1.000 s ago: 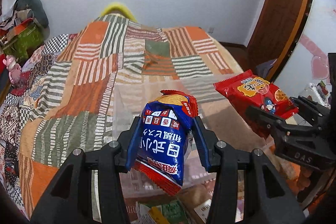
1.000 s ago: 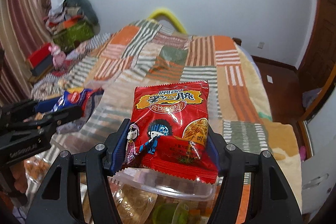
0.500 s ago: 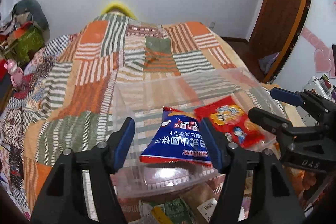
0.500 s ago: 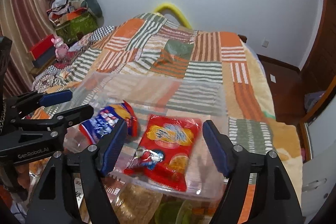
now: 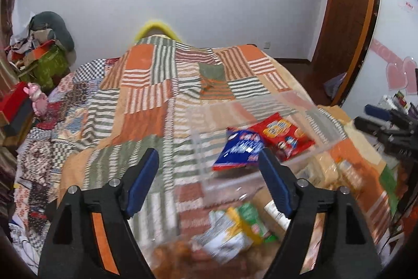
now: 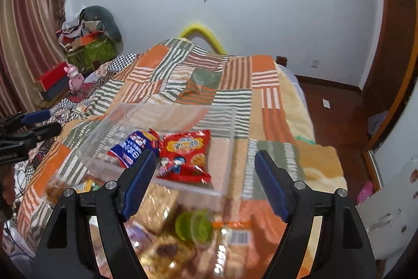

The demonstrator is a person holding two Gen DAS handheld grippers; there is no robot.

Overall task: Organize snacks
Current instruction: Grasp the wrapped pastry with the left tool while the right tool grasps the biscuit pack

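Blurring loose snacks (image 6: 167, 239) below bin (image 6: 224, 190)

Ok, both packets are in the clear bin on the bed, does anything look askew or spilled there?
Nothing spilled. The blue snack packet lies tilted, overlapping the red snack packet inside the clear plastic bin. The bin sits partly atop a loose heap of other snacks, so it may not sit level.

Looking forward-down past each pair of jaws, near; shared beyond both: clear bin (image 5: 324, 145) (image 6: 224, 190), patchwork bed (image 5: 146, 96) (image 6: 266, 96).
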